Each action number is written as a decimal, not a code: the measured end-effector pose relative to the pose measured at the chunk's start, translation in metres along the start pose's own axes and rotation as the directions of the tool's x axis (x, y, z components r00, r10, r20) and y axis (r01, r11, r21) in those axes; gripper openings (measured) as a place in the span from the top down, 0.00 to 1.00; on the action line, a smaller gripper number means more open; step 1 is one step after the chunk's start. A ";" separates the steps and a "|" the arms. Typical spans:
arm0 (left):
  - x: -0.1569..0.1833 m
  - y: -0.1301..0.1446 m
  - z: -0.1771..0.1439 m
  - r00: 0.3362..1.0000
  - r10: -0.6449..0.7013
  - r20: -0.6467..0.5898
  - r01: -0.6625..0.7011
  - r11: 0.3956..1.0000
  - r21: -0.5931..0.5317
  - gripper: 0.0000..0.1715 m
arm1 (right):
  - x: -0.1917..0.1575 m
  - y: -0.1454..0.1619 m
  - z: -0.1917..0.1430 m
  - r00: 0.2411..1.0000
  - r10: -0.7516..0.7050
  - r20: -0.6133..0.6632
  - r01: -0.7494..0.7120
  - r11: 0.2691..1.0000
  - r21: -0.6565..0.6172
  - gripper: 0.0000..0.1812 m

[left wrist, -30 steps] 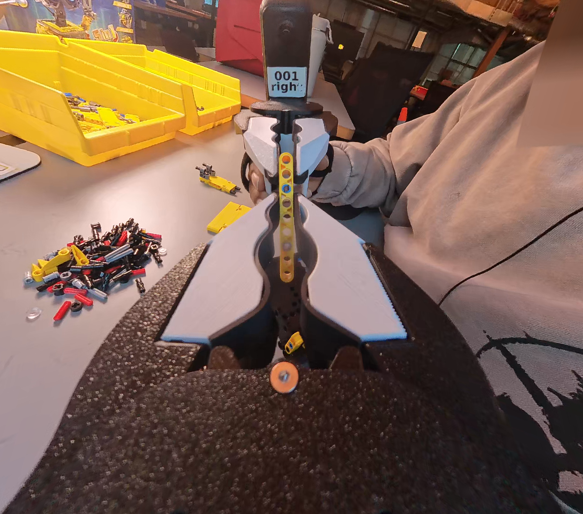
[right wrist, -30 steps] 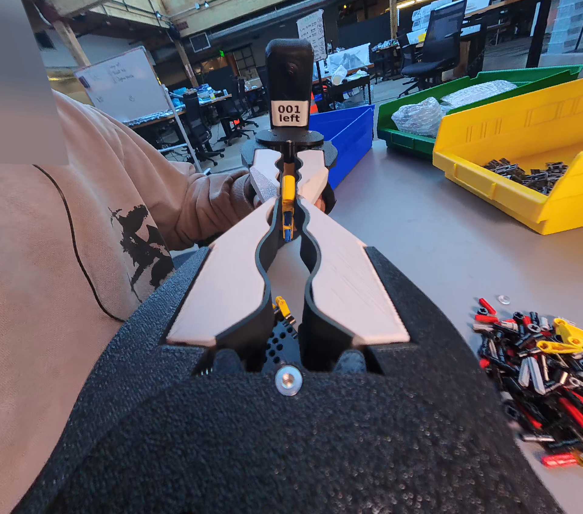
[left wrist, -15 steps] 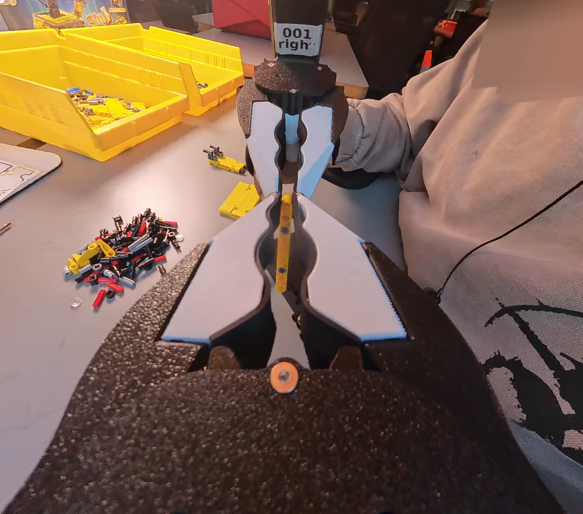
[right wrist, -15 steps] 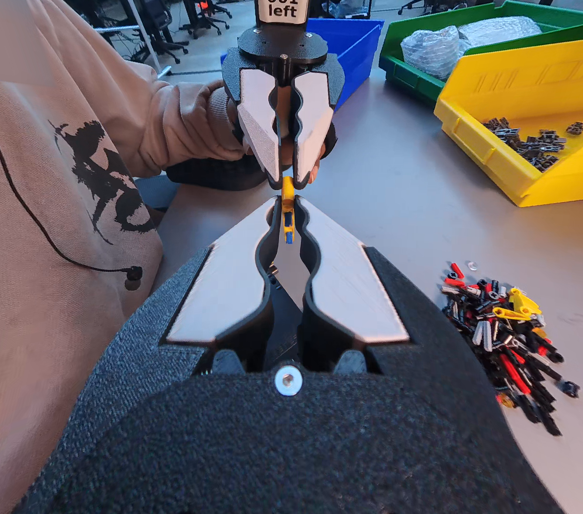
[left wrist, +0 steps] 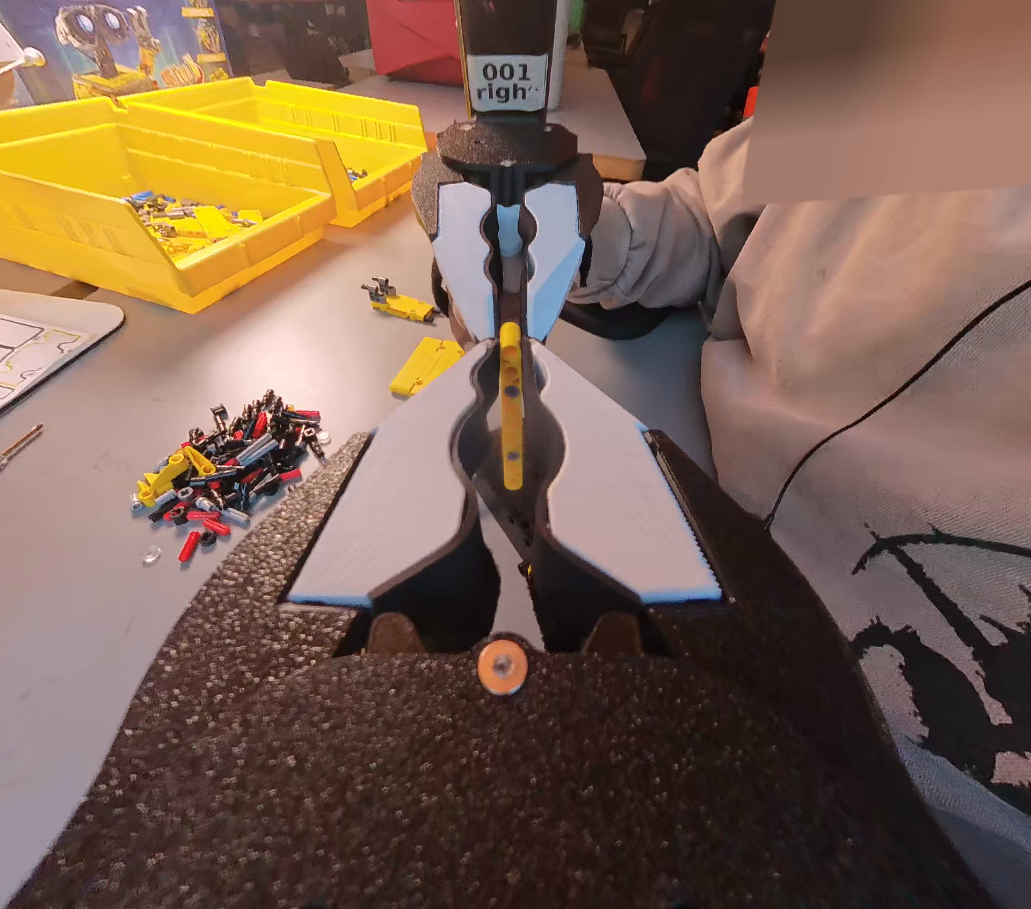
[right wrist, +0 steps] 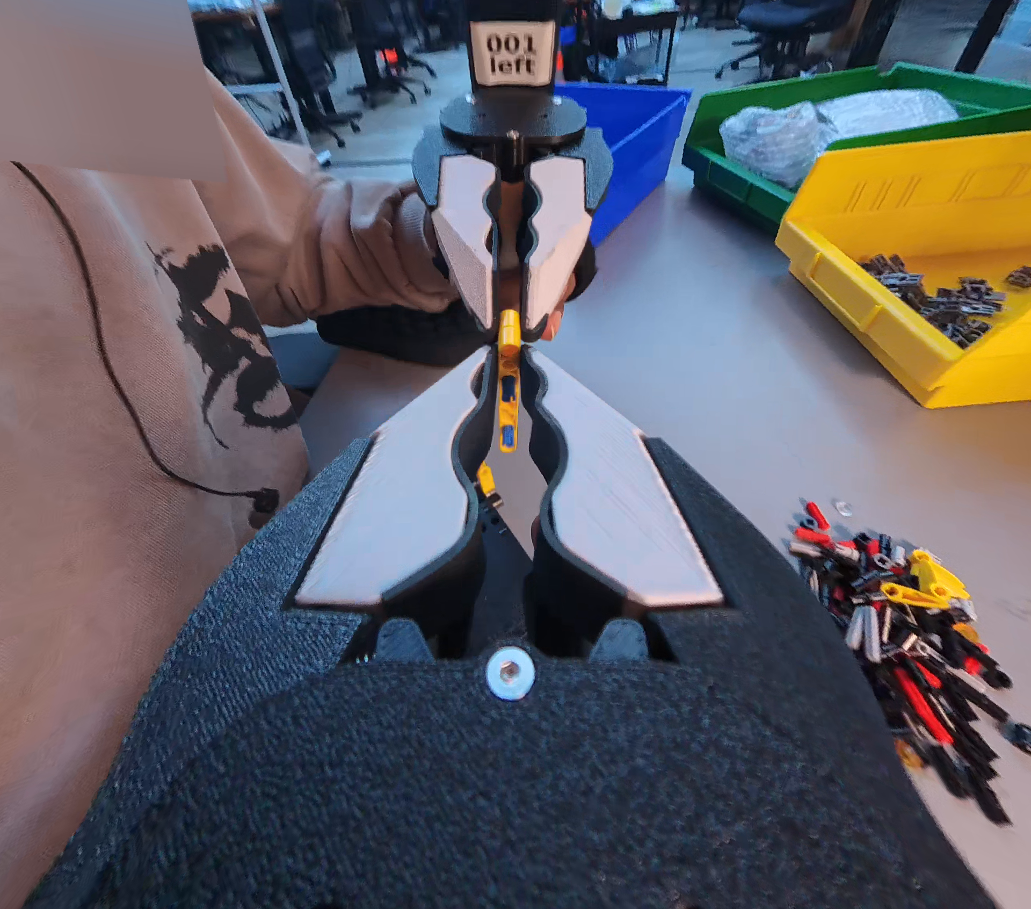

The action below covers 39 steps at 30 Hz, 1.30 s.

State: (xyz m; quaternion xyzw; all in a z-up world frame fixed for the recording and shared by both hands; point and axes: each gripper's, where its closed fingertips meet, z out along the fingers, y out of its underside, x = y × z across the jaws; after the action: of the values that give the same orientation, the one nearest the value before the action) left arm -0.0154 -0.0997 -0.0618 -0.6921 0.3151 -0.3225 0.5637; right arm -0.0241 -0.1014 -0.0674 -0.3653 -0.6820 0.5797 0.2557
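Grippers tip to tip over the table (left wrist: 279,335).
Left gripper (left wrist: 510,352) and right gripper (right wrist: 507,352) each clamped a yellow beam (left wrist: 511,413).

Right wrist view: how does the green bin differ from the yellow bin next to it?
Contents: the green bin holds clear plastic bags, while the yellow bin holds loose dark grey parts.
Fill: the bags bulge above the green bin's front wall, while the parts lie low in the yellow bin.
Place: the green bin sits farther back and the yellow bin sits nearer.
Both are open plastic bins on the grey table.
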 end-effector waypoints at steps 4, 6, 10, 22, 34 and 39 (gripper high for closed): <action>0.003 -0.004 0.000 1.000 -0.018 -0.026 0.019 0.999 0.034 0.96 | -0.002 -0.007 -0.006 0.999 0.016 0.038 -0.019 0.997 0.080 0.97; 0.004 -0.004 0.002 0.999 -0.025 -0.039 0.027 0.999 0.036 0.97 | -0.004 -0.008 -0.009 0.999 0.020 0.051 -0.024 0.995 0.094 0.97; 0.004 0.001 0.003 0.998 -0.037 -0.050 0.038 0.999 0.018 0.96 | -0.004 -0.003 -0.010 0.998 0.027 0.064 -0.032 0.996 0.089 0.97; -0.007 0.006 0.000 0.997 -0.070 -0.014 0.070 0.998 0.005 0.97 | 0.005 0.029 0.004 1.000 -0.012 0.008 0.013 0.998 -0.059 0.96; -0.005 0.016 0.008 0.990 -0.127 -0.057 0.127 0.992 0.001 0.91 | 0.006 0.008 -0.003 0.996 0.079 0.034 -0.081 0.995 0.058 0.96; -0.005 0.016 0.006 0.989 -0.136 -0.059 0.136 0.991 0.003 0.96 | 0.006 0.010 -0.005 0.992 0.111 0.055 -0.113 0.992 0.050 0.97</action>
State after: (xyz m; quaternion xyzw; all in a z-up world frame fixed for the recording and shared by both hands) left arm -0.0148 -0.0946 -0.0792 -0.7003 0.2823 -0.3814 0.5334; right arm -0.0222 -0.0928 -0.0766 -0.3809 -0.6512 0.6204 0.2146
